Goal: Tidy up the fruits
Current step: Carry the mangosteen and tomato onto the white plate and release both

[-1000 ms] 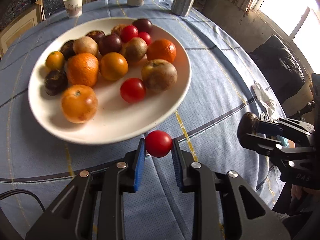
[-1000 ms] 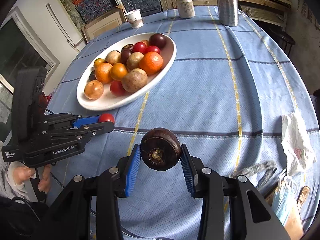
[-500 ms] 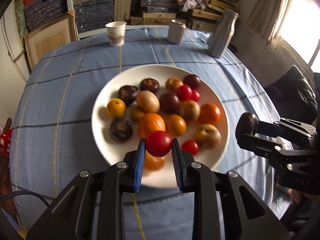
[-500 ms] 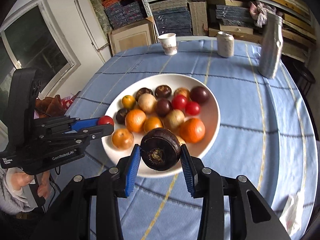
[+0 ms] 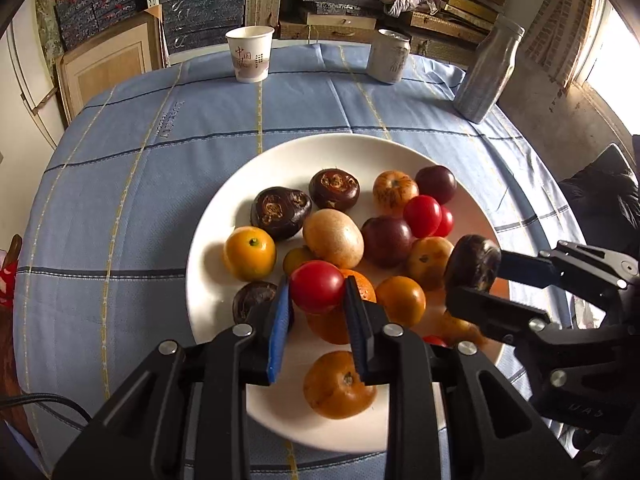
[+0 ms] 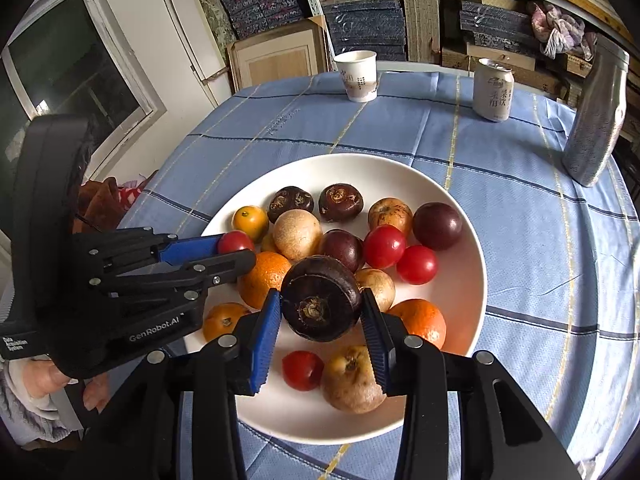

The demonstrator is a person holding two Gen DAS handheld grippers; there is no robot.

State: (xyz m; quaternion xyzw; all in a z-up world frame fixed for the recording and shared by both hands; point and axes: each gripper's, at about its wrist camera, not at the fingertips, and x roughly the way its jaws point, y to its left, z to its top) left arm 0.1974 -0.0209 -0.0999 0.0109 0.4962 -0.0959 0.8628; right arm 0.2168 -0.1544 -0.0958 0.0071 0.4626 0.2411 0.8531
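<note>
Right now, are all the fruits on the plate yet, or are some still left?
Nearly done. Most fruit already lies on the white plate: oranges, tomatoes and dark ones. Two are in hand above it: the left gripper grips a red tomato, and the right gripper grips a dark brown fruit. Left to do: set both down. No loose fruit shows on the tablecloth.

The left gripper (image 6: pixel 236 254) body reads "GenRobot.AI" and, seemingly, "Data Acquisition System"; the paper cup (image 6: pixel 358 75) and can (image 6: pixel 493 90) bear Chinese characters.
</note>
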